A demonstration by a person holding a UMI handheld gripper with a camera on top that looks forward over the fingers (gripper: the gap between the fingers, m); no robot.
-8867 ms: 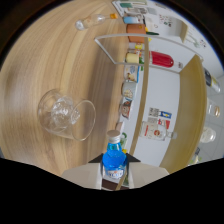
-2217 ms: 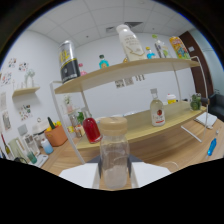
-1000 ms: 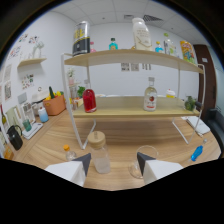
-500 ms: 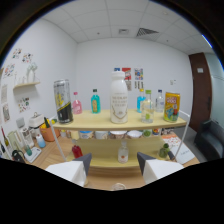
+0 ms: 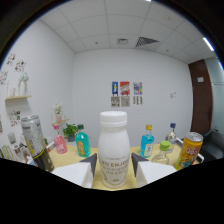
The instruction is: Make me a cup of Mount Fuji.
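Reaching for an ingredient: the tongs (image 5: 113, 167) stand released, their tips flanking a white capped bottle (image 5: 113, 150) upright on the shelf (image 5: 67, 157), apparently not yet pressing on it. Neighbours: tall can (image 5: 36, 142), teal bottle (image 5: 82, 141), blue bottle (image 5: 147, 142), yellow can (image 5: 188, 150). Step judged: fetching the bottle. Next move calls for clenching squarely, then lifting straight up.

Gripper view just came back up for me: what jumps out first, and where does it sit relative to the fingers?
A white bottle with a white cap fills the middle, standing between the fingers of the gripper, which look open around it rather than pressing on it. Beyond it a row of drinks lines the shelf: a tall dark can on one side, a yellow can on the other, and two blue bottles between. Three small posters hang on the back wall.
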